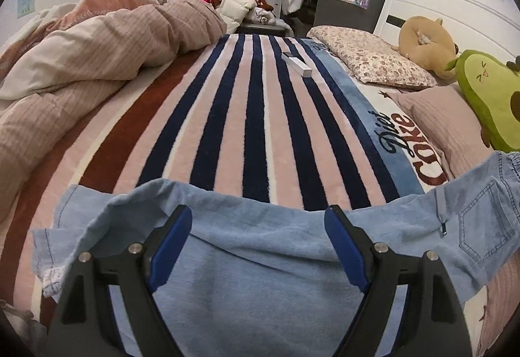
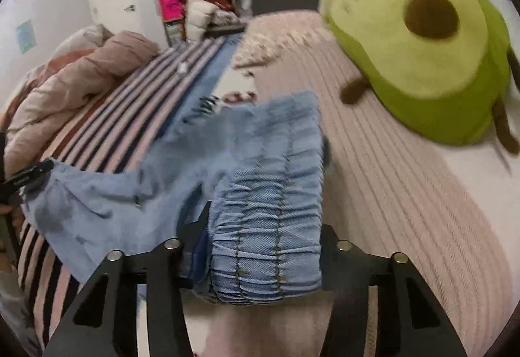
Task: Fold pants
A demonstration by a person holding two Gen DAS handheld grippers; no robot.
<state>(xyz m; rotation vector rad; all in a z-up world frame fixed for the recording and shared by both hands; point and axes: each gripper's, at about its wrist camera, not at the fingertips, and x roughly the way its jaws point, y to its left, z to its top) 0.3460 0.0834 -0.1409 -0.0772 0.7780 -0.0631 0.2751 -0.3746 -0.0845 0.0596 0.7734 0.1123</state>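
Observation:
Light blue denim pants [image 1: 260, 275] lie crumpled across a striped blanket [image 1: 243, 113] on a bed. My left gripper [image 1: 258, 227] hovers over a leg of the pants with its blue pads [image 1: 169, 246] wide apart; cloth lies between them, but neither pad presses on it. In the right wrist view my right gripper [image 2: 265, 194] is shut on the gathered elastic waistband [image 2: 269, 227], which bunches up between the fingers and drapes over the right one. The rest of the pants [image 2: 113, 210] trails off to the left. This view is blurred.
A green avocado plush [image 2: 422, 48] lies on a ribbed pink pillow [image 2: 406, 194] to the right. A rumpled duvet [image 1: 81, 64] is piled at the left. A small white box [image 1: 296, 64], a floral pillow [image 1: 367, 58] and a tan plush [image 1: 425, 45] lie farther up the bed.

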